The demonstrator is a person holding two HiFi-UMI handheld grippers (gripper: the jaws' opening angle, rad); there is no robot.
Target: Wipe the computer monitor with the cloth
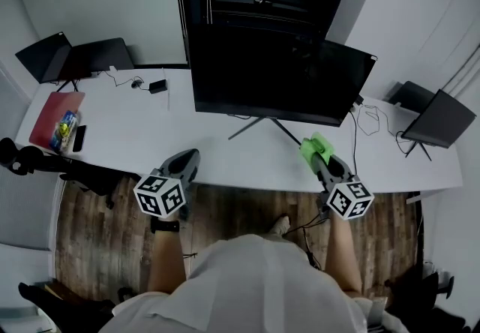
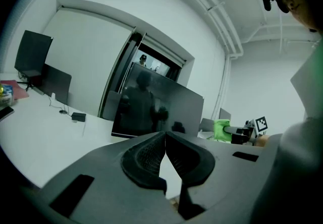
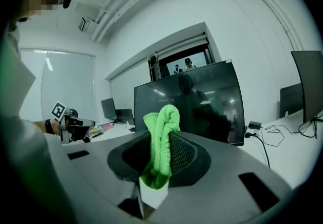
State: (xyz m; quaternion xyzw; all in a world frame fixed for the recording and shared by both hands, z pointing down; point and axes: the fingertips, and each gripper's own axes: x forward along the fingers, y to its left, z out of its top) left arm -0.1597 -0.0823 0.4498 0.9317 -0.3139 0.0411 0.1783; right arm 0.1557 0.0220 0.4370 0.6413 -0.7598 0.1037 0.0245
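Green cloth clamped in the right tongs, bunched fold poking past the tips, hanging near the monitor but not touching it. Left tongs pressed together on nothing, off to the side over the tabletop edge. Best bet, probably: lead with the fold, press lightly, sweep in overlapping rows, keep bare tips off the screen.

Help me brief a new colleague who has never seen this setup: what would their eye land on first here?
The bright green cloth clamped in the right gripper, held over the near edge of the white desk, stands out first. Just beyond it looms the large dark monitor on its stand at the desk's middle. The left gripper is shut and empty.
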